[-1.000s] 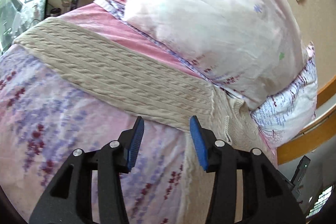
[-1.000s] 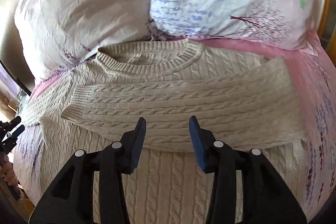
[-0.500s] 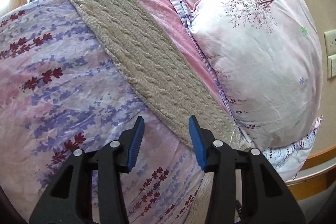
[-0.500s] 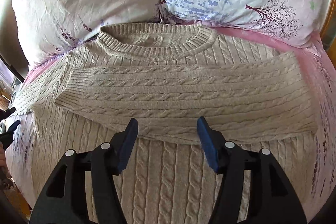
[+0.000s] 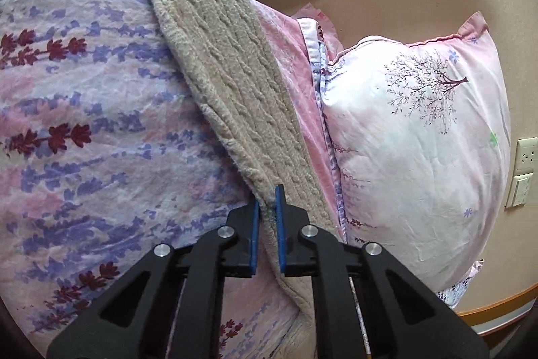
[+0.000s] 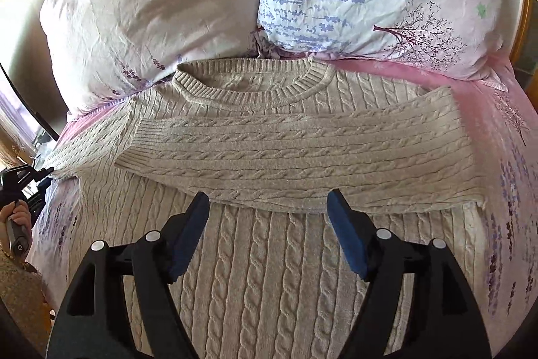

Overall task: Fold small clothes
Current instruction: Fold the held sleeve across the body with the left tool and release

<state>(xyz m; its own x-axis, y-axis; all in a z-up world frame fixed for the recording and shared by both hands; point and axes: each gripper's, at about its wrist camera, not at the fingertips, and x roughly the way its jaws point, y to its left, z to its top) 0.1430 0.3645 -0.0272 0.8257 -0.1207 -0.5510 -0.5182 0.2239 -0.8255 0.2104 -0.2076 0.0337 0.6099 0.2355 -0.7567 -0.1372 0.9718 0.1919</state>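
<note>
Hiding the pinched sleeve edge, the left gripper, open earlier, now clamps the sweater lying on the bed; at six o'clock the right gripper is opening wider, holding nothing.

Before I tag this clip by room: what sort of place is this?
Most likely a bedroom. The cream cable-knit sweater lies spread on a bed with a floral cover, two matching pillows stand at its head, and a wooden bed frame edges the mattress beside wall sockets.
</note>
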